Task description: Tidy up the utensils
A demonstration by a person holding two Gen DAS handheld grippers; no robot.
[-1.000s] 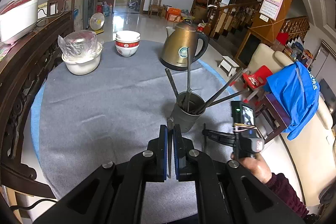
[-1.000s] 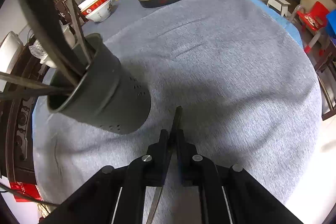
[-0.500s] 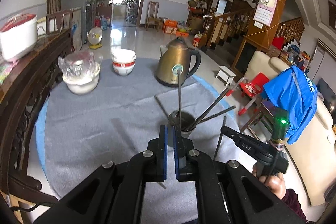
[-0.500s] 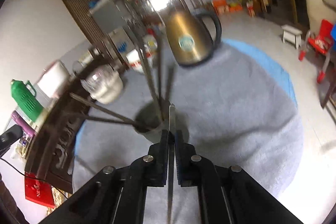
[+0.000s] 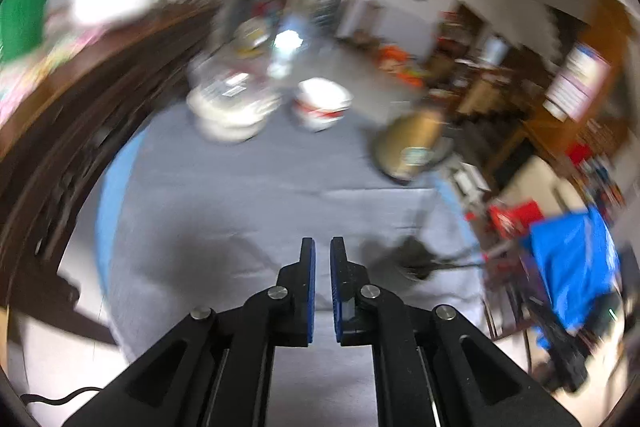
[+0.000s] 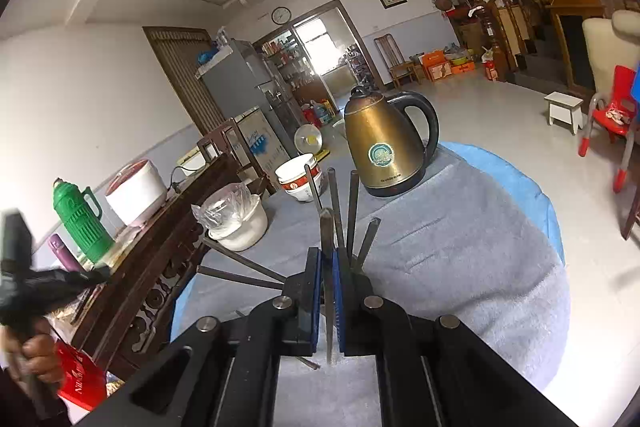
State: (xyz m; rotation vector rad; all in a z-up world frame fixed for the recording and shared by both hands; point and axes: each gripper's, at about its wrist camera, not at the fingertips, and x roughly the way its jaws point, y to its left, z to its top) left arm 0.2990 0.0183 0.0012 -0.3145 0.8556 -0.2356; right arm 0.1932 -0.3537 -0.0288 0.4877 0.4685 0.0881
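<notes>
My right gripper (image 6: 328, 259) is shut on a flat metal utensil (image 6: 327, 239) that stands upright between the pads. Behind it several dark utensil handles (image 6: 352, 203) fan upward; the holder cup is hidden by my fingers in this view. In the blurred left wrist view the dark holder (image 5: 416, 263) stands on the grey cloth (image 5: 240, 211) to the right of my left gripper (image 5: 322, 247), whose blue pads are nearly together with nothing between them. The person's left hand with that gripper shows at the left edge of the right wrist view (image 6: 24, 291).
A gold kettle (image 6: 380, 143) stands at the back of the round table. Stacked red-and-white bowls (image 6: 298, 179) and a white pot with a plastic bag (image 6: 240, 223) sit at back left. A dark wooden sideboard (image 6: 160, 259) with a green thermos (image 6: 78, 223) runs along the left.
My right gripper has lifted and tilted up with the utensil, so the holder dropped out of its view. My left gripper has swung left and back, blurring its view.
</notes>
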